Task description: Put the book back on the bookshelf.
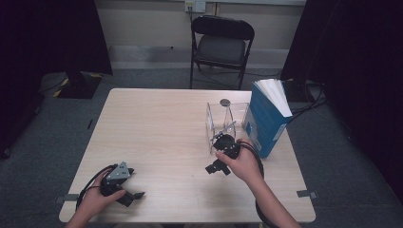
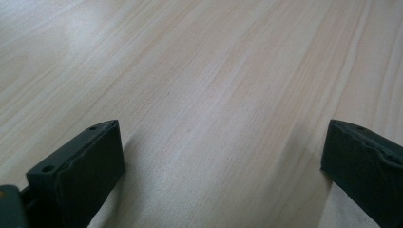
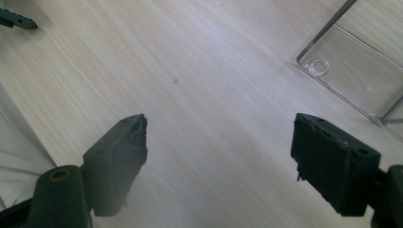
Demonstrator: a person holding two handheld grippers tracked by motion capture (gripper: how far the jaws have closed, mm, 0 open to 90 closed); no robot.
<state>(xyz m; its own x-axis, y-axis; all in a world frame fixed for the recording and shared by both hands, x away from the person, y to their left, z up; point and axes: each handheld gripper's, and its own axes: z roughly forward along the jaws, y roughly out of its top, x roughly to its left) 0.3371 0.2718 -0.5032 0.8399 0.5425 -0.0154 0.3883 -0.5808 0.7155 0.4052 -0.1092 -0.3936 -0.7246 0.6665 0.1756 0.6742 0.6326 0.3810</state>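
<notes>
**Both grippers spread and empty beside the clear box**

While your left hand (image 1: 97,199) rests near the front left corner of the table (image 1: 157,123), your left gripper (image 1: 135,194) lies low over the wood with its grey three-cornered plate (image 1: 119,172) on top. Your left gripper view looks along its two black jaws at bare wood grain: they stand wide apart and nothing sits between them.

Your right hand (image 1: 244,164) is at the right half of the table, and your right gripper (image 1: 212,168) points down and toward the left of the high view, just in front of the clear plastic box (image 1: 221,124). From the right gripper view you see its jaws spread wide as well, with only bare tabletop between them. A corner of the clear plastic box (image 3: 351,66) shows at the upper right of that view, near the right jaw but apart from it; one jaw tip of your left gripper (image 3: 16,20) shows at the upper left corner, well apart.

Just right of the box, a blue book (image 1: 266,121) stands upright with its white page edges up and tilts toward the table's right edge. A small dark round disc (image 1: 225,102) lies on the table just behind the box. Beyond the far edge of the table stands a black folding chair (image 1: 222,45).
</notes>
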